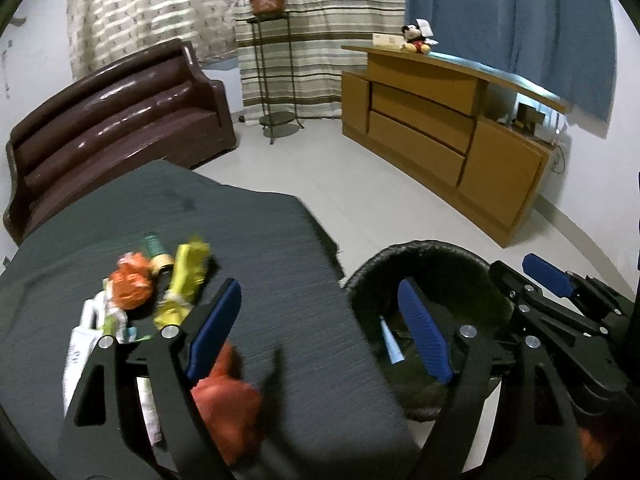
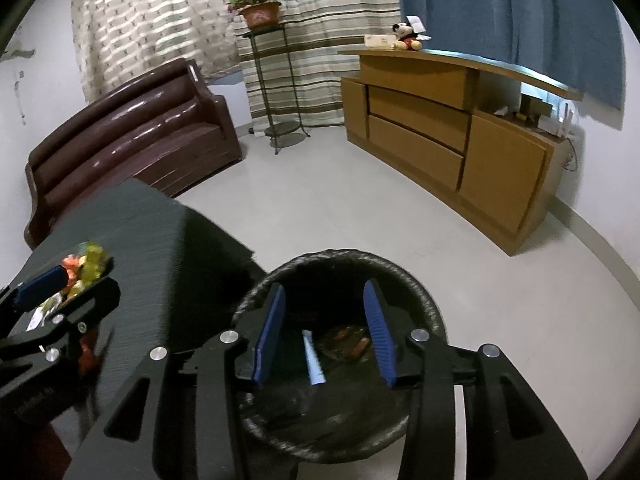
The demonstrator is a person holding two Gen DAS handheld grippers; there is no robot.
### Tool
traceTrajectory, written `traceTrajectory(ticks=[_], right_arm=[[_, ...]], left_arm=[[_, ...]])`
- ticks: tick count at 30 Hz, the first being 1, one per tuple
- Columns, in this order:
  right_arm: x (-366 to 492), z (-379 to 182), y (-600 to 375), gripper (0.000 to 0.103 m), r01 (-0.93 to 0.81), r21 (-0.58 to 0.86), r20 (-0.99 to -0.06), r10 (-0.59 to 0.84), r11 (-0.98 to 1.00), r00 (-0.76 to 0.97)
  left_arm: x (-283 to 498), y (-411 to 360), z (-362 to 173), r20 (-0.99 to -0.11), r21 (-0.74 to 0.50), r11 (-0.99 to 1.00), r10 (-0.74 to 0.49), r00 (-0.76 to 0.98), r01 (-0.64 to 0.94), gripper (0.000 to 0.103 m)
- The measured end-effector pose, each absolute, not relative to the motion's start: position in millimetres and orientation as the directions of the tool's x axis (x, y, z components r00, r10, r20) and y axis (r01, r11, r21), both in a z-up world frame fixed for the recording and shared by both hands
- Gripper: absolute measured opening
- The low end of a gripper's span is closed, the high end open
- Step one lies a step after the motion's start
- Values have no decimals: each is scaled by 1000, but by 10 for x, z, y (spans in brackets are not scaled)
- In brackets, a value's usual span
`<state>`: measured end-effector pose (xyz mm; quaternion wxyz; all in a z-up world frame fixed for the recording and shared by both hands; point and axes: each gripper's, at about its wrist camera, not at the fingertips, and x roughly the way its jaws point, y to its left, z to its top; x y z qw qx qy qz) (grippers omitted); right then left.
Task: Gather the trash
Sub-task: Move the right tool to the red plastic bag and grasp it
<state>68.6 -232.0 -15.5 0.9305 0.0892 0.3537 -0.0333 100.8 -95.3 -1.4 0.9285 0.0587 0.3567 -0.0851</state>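
A: Progress check, left to right. What's on the table?

B: My left gripper (image 1: 320,336) is spread wide, holding nothing, low over the dark table (image 1: 280,240). On the near-left part of the table there's a trash pile (image 1: 160,292): an orange wrapper (image 1: 134,286), a yellow wrapper (image 1: 186,280), a green tube (image 1: 158,252) and white packets (image 1: 86,344). Another orange bag (image 1: 226,404) lies nearer, just beside my left finger (image 1: 214,328). Blurry, so can't tell if they touch.

A: And the bin?

B: Black bin (image 2: 340,264) on the floor, just right of the table. My right gripper (image 2: 326,332) hangs over its mouth, fingers apart, nothing between them. Inside the bin I see a pale blue strip (image 2: 314,360) and some brownish-orange thing (image 2: 344,344), too dark to name.

A: So how far along?

B: My guess: started, not close to done. A couple of pieces look binned; most of the trash is on the table. Both grippers free, so next pick likely from the pile.
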Motion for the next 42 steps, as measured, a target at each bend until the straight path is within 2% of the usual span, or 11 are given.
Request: traceTrajectory(ticks=[24, 28, 33, 42], right_arm=[[611, -53, -1049, 45, -113, 166, -675, 196, 980, 711], [568, -44, -844, 45, -149, 168, -675, 224, 975, 703], [556, -24, -631, 51, -190, 162, -675, 249, 968, 694], [539, 2, -457, 52, -212, 155, -679, 260, 965, 687]], left_arm=[[610, 637, 48, -673, 63, 996, 90, 735, -63, 79], [571, 808, 17, -679, 61, 994, 110, 726, -94, 79], [539, 1007, -16, -686, 58, 990, 133, 716, -129, 79], [462, 1246, -57, -697, 47, 986, 149, 701, -163, 79]])
